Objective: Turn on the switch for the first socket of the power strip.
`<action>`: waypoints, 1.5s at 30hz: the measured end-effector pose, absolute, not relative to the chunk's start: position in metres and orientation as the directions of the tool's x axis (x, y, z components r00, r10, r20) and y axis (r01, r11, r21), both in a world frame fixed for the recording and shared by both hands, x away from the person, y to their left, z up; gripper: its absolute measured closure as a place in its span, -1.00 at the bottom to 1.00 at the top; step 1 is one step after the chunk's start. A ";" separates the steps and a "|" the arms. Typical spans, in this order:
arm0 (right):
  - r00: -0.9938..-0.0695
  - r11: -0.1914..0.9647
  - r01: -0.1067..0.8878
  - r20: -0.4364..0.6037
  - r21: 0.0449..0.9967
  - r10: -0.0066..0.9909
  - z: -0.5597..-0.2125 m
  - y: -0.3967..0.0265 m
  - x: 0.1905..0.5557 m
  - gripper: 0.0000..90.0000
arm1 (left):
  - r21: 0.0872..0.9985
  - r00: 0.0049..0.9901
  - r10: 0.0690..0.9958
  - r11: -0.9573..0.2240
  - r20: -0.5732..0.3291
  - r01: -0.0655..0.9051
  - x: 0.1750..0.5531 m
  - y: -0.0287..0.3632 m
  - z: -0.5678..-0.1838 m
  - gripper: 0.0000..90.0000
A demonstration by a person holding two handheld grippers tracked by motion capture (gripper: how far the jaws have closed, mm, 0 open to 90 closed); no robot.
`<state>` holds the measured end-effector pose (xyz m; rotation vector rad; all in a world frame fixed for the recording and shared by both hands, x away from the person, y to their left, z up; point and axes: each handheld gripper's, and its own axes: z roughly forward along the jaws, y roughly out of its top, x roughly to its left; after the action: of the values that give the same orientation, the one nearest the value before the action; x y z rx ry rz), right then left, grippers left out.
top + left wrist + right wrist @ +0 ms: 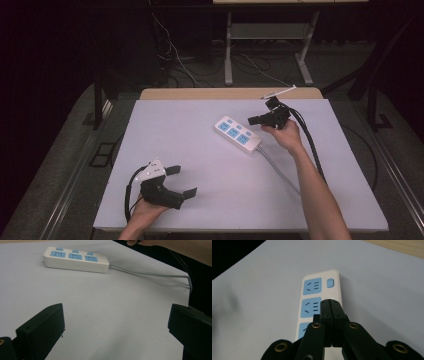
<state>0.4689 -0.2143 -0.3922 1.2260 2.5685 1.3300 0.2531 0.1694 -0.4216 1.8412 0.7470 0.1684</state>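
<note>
High view: the right gripper [257, 120], jaws pressed together with nothing between them, hangs over the near end of the power strip [238, 133], the forearm reaching in from the lower right. The strip lies flat on the table [190, 165], right of centre, its long axis diagonal, its cord [280, 172] trailing toward the person. The left gripper [181, 181] rests near the front edge, jaws spread.

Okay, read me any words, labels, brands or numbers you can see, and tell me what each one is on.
None can be read.
Power strip: blue socket faces and switches, no legible print.
White table: blank.
Left claw and right claw: no markings.
</note>
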 end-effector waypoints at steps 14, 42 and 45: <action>-0.690 0.347 0.654 0.344 0.672 0.637 -0.404 -0.211 0.473 0.98 | 0.887 0.793 0.565 -0.216 -0.228 0.409 0.254 0.170 -0.422 -1.00; -0.708 0.434 0.657 0.307 0.616 0.636 -0.420 -0.204 0.473 0.99 | 0.886 0.794 0.564 -0.219 -0.227 0.409 0.253 0.169 -0.422 -1.00; -0.707 0.431 0.656 0.305 0.620 0.637 -0.421 -0.204 0.472 0.99 | 0.886 0.796 0.561 -0.220 -0.228 0.409 0.253 0.168 -0.422 -1.00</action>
<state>0.4722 -0.2040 -0.4210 1.2104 2.6784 1.1777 0.2532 0.1682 -0.4220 1.8485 0.7403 0.1673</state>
